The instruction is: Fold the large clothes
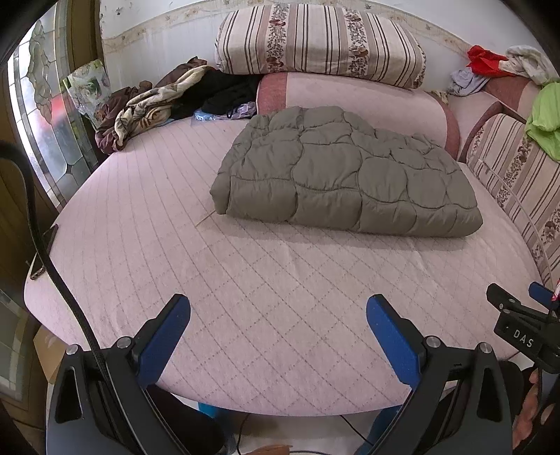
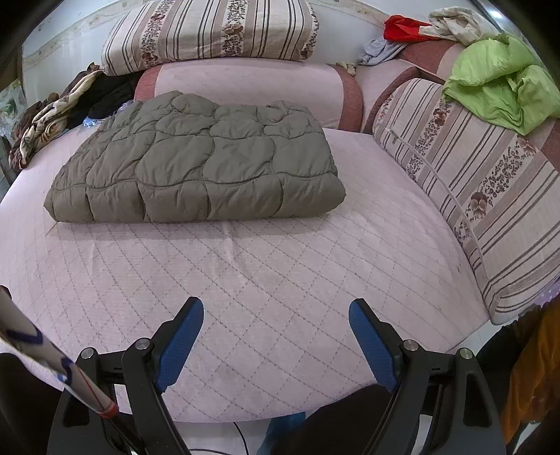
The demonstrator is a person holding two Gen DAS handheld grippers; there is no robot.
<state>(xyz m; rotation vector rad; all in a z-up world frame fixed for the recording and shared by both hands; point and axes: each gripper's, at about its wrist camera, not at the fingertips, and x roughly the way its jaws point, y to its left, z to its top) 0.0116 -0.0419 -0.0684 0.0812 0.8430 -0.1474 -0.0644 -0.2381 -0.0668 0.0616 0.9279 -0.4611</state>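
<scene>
A grey-green quilted puffer garment (image 1: 344, 171) lies folded into a thick rectangle on the pink quilted mattress (image 1: 245, 280); it also shows in the right wrist view (image 2: 199, 161). My left gripper (image 1: 278, 308) is open and empty, hovering over the mattress's near edge, well short of the garment. My right gripper (image 2: 276, 311) is open and empty too, over the near edge, and its body shows at the right of the left wrist view (image 1: 525, 322).
A striped floral cushion (image 1: 318, 42) rests on a pink bolster at the back. A crumpled blanket and dark clothes (image 1: 157, 101) lie back left. A striped cushion (image 2: 472, 196) lines the right side, with green cloth (image 2: 504, 80) and red cloth (image 2: 402, 28) above.
</scene>
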